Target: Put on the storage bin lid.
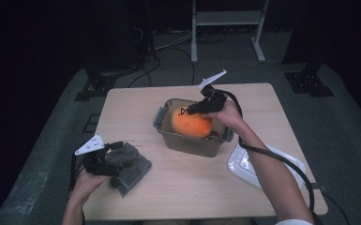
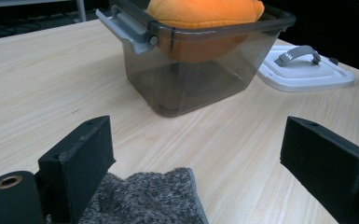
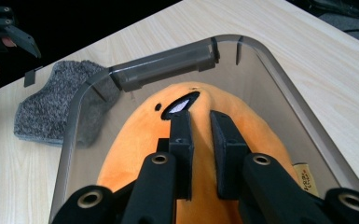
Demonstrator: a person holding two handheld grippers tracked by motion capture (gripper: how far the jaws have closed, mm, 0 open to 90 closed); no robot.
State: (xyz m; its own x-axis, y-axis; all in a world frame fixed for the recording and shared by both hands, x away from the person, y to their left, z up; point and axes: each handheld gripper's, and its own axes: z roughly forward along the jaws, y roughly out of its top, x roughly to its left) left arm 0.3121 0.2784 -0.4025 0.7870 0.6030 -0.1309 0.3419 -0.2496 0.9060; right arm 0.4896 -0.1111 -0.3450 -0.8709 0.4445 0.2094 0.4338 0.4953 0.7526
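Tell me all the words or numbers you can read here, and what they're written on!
No text here can be read.
Tag on the orange plush toy: the small yellowish tag at its side carries red marks, too small and blurred to read.
White lid, clear storage box, grey cloth: no writing visible.
The dark marks on the plush toy are its face, not letters.

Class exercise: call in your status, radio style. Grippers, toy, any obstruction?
Right gripper pinching round orange plush toy in smoky plastic bin. Left gripper open over grey fuzzy cloth. No obstruction.
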